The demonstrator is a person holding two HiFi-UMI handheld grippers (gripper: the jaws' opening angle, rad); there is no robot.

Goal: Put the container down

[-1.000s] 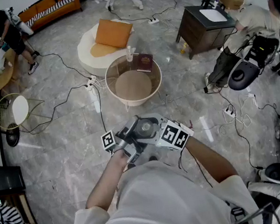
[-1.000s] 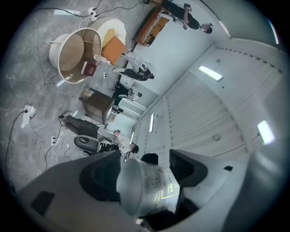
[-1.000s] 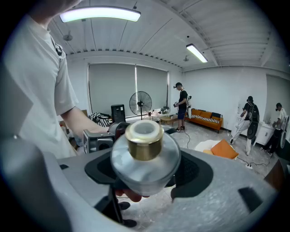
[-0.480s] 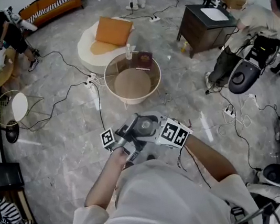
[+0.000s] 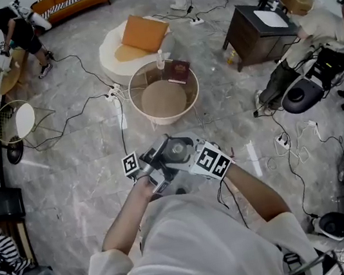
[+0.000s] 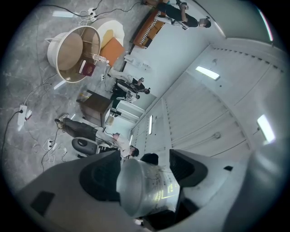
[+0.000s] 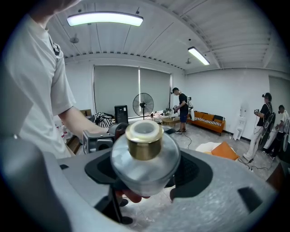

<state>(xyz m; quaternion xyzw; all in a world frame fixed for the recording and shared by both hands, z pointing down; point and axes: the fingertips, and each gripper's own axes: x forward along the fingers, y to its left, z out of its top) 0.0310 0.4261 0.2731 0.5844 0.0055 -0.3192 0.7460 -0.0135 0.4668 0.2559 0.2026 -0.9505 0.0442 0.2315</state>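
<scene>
Container (image 5: 177,150): gripped from opposite sides by left claw (image 6: 146,179) and right claw (image 7: 144,170), both closed on it, apparently steadied for carrying; round tabletop (image 5: 165,102) ahead, unreached.

Both arms reach forward from the chest with bent elbows and converge near the body. The left arm (image 5: 128,218) comes in from the left and the right arm (image 5: 251,187) from the right. The left gripper (image 5: 153,167) and right gripper (image 5: 196,156) meet tip to tip, their marker cubes facing up and outward. Each gripper's jaws are closed on the same container (image 5: 176,150), held between them from opposite sides.
</scene>
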